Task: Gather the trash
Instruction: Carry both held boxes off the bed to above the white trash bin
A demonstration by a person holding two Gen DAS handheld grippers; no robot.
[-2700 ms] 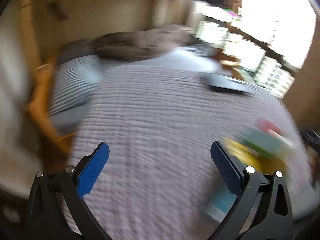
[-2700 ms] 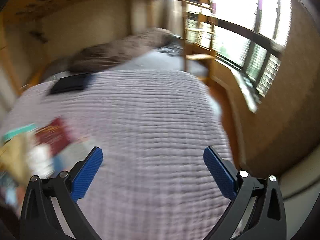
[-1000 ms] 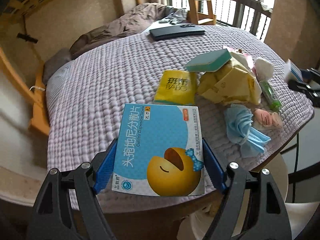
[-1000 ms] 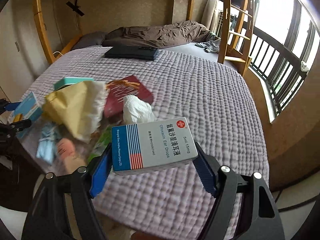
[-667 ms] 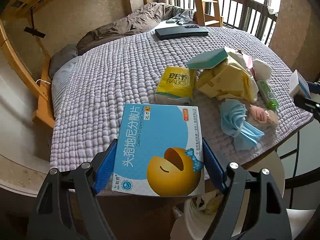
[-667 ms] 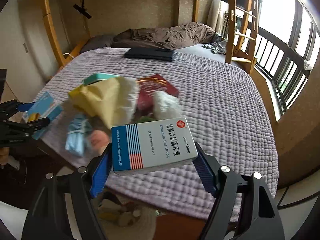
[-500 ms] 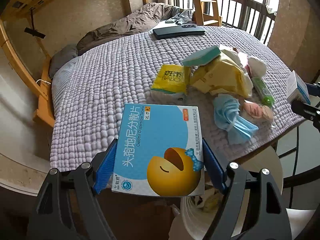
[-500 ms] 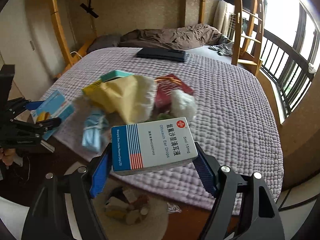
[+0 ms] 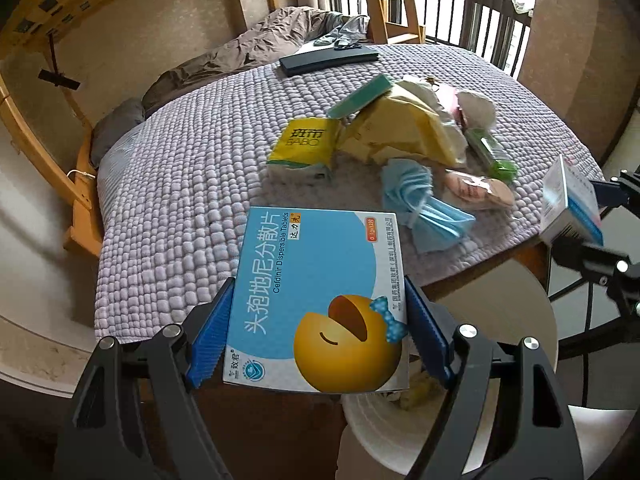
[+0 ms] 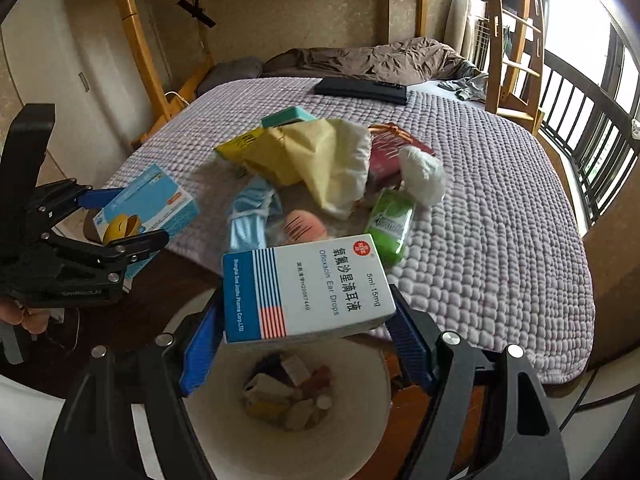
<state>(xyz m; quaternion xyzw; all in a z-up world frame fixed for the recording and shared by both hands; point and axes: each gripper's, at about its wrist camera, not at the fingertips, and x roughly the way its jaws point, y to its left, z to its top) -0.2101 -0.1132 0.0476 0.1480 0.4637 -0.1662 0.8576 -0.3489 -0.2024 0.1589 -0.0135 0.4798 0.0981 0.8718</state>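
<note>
My left gripper [image 9: 316, 340] is shut on a blue medicine box with a yellow face [image 9: 320, 292]; it also shows in the right wrist view [image 10: 148, 208]. My right gripper [image 10: 304, 340] is shut on a white ear-drops box [image 10: 304, 292], held right above a white trash bin [image 10: 224, 420] that holds several scraps. The bin [image 9: 480, 360] shows below the bed's edge in the left wrist view. On the bed lies a pile of trash: a yellow bag [image 10: 316, 160], a blue face mask [image 10: 248, 220], a green packet [image 10: 390, 220], a white tissue ball [image 10: 424, 176].
A lilac quilted bed [image 10: 500, 220] fills the middle. A black flat case [image 10: 360, 89] and a brown duvet [image 10: 380, 60] lie at the far end. A wooden ladder [image 10: 516, 40] and a balcony railing [image 10: 592, 132] stand to the right.
Both grippers went from open and empty to holding boxes. They have since drawn back from the bed and lowered, so the bin has come into view under the right gripper.
</note>
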